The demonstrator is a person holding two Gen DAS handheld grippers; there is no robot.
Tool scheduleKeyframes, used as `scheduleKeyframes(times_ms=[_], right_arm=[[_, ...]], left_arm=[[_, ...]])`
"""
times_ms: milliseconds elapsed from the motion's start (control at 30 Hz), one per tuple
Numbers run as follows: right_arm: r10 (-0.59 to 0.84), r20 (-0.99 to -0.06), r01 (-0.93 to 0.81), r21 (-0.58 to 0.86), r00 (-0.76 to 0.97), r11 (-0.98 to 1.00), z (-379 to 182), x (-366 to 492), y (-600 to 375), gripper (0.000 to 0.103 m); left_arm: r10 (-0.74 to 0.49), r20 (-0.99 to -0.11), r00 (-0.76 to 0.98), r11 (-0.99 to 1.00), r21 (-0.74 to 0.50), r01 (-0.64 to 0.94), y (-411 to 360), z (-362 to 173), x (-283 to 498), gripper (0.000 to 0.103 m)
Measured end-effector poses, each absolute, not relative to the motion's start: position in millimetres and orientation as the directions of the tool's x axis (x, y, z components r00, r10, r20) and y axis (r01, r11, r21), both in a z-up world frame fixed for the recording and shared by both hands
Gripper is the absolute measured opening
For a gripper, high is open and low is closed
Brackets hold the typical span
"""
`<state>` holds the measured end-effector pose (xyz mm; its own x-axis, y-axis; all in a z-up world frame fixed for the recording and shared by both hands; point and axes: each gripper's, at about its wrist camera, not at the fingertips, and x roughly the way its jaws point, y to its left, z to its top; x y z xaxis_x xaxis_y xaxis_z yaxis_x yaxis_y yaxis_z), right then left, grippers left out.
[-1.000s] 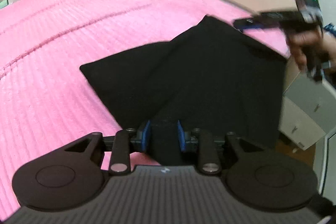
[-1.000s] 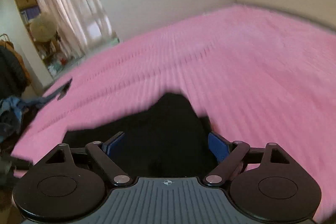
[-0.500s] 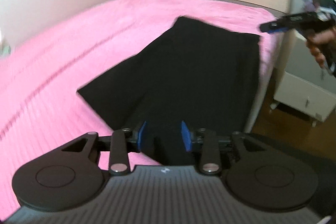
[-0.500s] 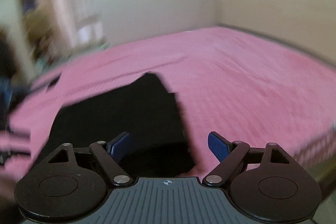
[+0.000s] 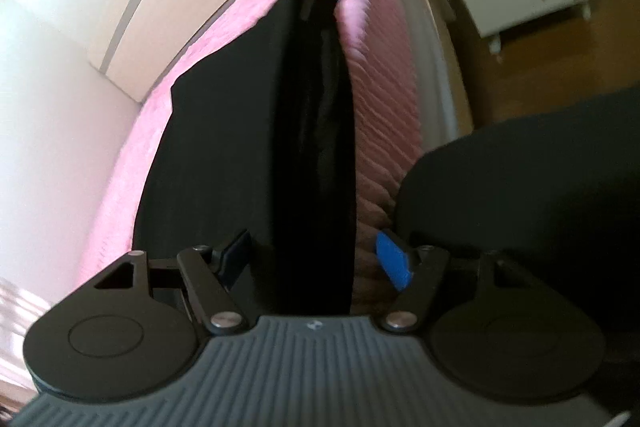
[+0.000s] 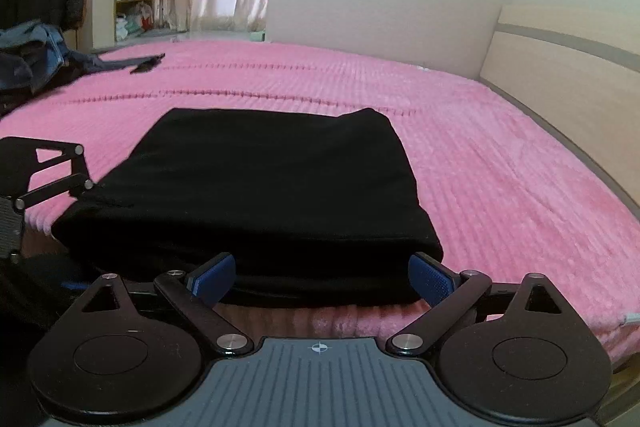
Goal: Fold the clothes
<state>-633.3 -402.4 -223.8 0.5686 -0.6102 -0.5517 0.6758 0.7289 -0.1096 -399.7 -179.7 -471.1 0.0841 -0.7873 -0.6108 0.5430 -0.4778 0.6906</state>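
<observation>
Black garment point(image 6: 260, 187) folded on the pink bed point(image 6: 500, 167)

It lies at the near edge. Left hand-held gripper point(image 5: 316, 263) and right hand-held gripper point(image 6: 320, 277) are both opening, pads off the cloth, gripping nothing.

No readable text, label, brand or number shows on anything in either view.

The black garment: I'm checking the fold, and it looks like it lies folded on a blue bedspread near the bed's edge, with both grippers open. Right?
Not quite: the bedspread is pink, as the right wrist view shows. The black garment does lie folded near the bed's edge, and the left gripper and right gripper are open, jaws still widening.
</observation>
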Motion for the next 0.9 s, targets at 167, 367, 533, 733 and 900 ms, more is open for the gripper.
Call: scheduleKeyframes(times_ms=[167,367,533,733,900], right_arm=[[-0.633,-0.543,0.624,-0.235,0.552,0.745,-226.5,-635.9,-387.6,0.096],[-0.650,-0.503,0.329,-0.585,0.570,0.741,-249.7,-596.0,-361.4,0.098],[-0.694,-0.429,0.193,-0.754,0.579,0.628,-274.5,-562.1,-366.8,0.098],[-0.759,-0.404,0.068,-0.861,0.511,0.504,-298.0,-550.3,-399.9,0.074],[-0.760,-0.457,0.038,-0.846,0.462,0.532,-304.5,-552.5,-410.2,0.033]], left_arm=[[-0.799,-0.581,0.154,-0.462,0.757,0.462,-195.0,-478.3,-404.4,0.041],[-0.792,-0.604,0.094,-0.438,0.668,0.601,-199.2,-417.7,-374.2,0.022],[-0.784,-0.619,0.042,-0.454,0.619,0.642,-214.6,-386.7,-357.3,0.021],[-0.780,-0.625,0.019,-0.488,0.628,0.606,-209.8,-370.9,-348.1,0.021],[-0.780,-0.626,0.006,-0.501,0.629,0.595,-203.3,-367.1,-338.5,0.022]])
